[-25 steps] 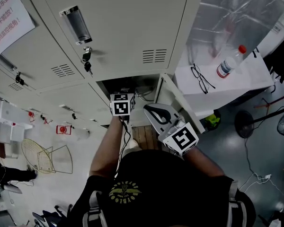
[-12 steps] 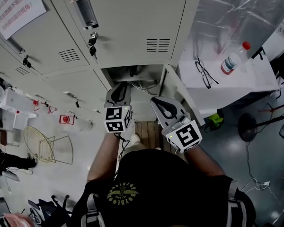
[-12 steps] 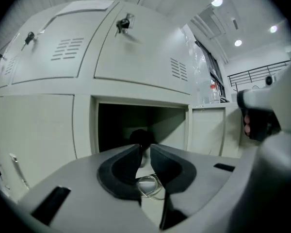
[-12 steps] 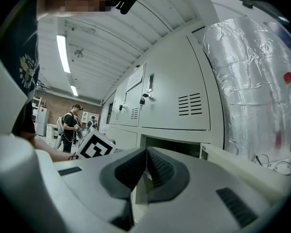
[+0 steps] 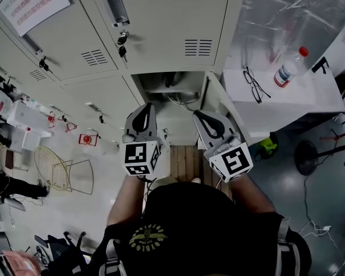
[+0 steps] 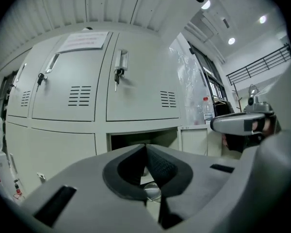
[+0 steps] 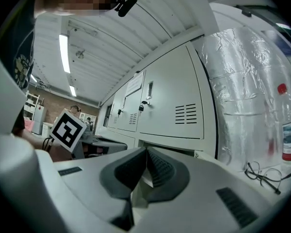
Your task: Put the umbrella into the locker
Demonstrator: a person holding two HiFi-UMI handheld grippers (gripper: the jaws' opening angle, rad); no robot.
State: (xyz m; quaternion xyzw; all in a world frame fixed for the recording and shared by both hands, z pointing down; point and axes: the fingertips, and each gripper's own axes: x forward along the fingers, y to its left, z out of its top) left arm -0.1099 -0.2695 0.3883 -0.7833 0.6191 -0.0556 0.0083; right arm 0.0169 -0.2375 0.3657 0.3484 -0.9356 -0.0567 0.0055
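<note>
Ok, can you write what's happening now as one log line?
left gripper: jaws just closed, empty | right gripper: shut, empty | locker: door open | umbrella: not made out

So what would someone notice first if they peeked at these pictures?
Probably the two grippers with black-and-white marker cubes, the left gripper and the right gripper, both shut and empty, held side by side in front of the open locker in the grey wall of lockers. Next, the red-capped bottle and the glasses on the white table to the right.
</note>
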